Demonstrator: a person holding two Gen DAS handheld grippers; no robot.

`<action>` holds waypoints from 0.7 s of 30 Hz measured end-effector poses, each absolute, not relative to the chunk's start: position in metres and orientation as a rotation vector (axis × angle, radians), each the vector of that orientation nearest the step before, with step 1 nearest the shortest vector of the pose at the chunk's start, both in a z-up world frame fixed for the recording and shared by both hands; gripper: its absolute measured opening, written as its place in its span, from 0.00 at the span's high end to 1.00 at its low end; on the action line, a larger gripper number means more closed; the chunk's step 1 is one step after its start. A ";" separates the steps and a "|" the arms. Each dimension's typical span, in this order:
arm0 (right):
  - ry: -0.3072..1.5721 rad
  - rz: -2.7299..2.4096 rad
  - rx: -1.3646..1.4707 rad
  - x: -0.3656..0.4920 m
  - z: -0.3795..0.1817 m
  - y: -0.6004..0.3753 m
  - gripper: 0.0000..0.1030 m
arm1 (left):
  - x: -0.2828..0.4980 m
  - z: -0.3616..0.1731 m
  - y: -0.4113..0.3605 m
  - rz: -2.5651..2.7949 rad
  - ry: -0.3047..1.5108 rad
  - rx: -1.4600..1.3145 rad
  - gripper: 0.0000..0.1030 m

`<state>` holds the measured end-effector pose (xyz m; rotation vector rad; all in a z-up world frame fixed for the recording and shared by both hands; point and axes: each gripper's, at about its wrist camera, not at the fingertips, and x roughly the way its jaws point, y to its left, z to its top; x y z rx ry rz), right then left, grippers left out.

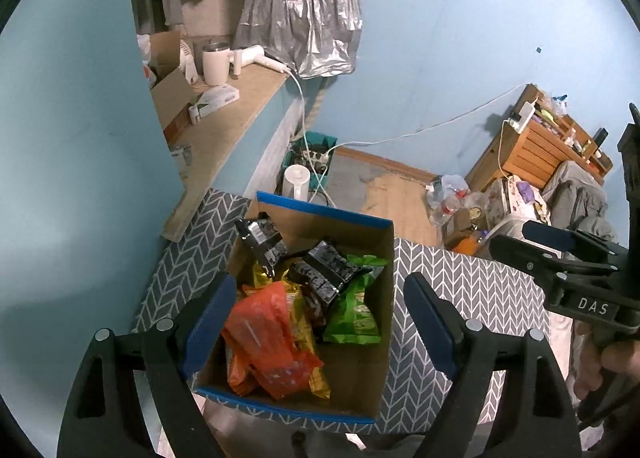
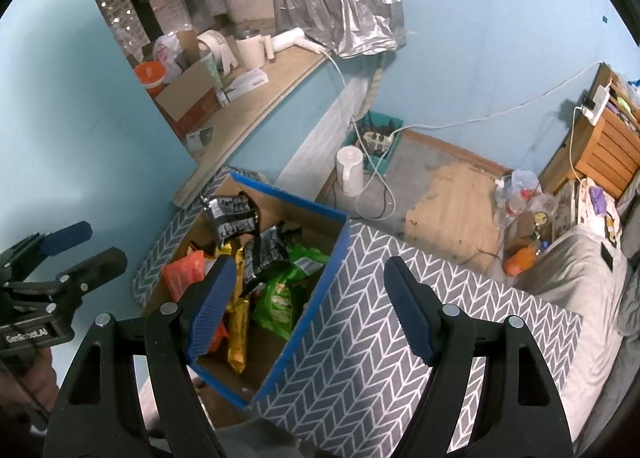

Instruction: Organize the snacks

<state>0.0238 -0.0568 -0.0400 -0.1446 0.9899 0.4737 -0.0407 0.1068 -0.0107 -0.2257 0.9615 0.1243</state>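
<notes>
An open cardboard box with a blue rim [image 1: 320, 214] stands on a grey chevron-patterned surface [image 1: 472, 286]. It holds several snack packs: an orange pack [image 1: 268, 334], a green pack [image 1: 356, 306], black packs [image 1: 324, 270] and yellow ones. My left gripper [image 1: 320, 322] is open and empty just above the box. My right gripper [image 2: 308, 306] is open and empty over the box's right wall [image 2: 320, 298]; it also shows at the right of the left wrist view [image 1: 560, 254]. The box contents also show in the right wrist view: green pack [image 2: 280, 298], black pack [image 2: 232, 214].
A wooden shelf [image 1: 224, 130] at the left carries a mug, a hair dryer and boxes. A white kettle [image 2: 350, 170] and cables lie on the floor behind. Bottles and clutter [image 2: 520, 194], a wooden cabinet [image 2: 608, 142] and bedding [image 2: 580, 270] are at the right.
</notes>
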 end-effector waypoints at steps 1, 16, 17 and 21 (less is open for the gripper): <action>0.988 0.474 -0.144 0.024 -0.040 -0.057 0.26 | -0.041 -0.011 0.107 0.123 0.961 -0.229 0.16; 0.992 0.472 -0.129 0.021 -0.036 -0.068 0.26 | -0.045 -0.010 0.100 0.128 0.980 -0.261 0.16; 0.991 0.472 -0.129 0.021 -0.036 -0.068 0.26 | -0.045 -0.010 0.100 0.131 0.983 -0.264 0.16; 0.990 0.476 -0.126 0.021 -0.036 -0.068 0.26 | -0.046 -0.011 0.099 0.144 0.992 -0.264 0.16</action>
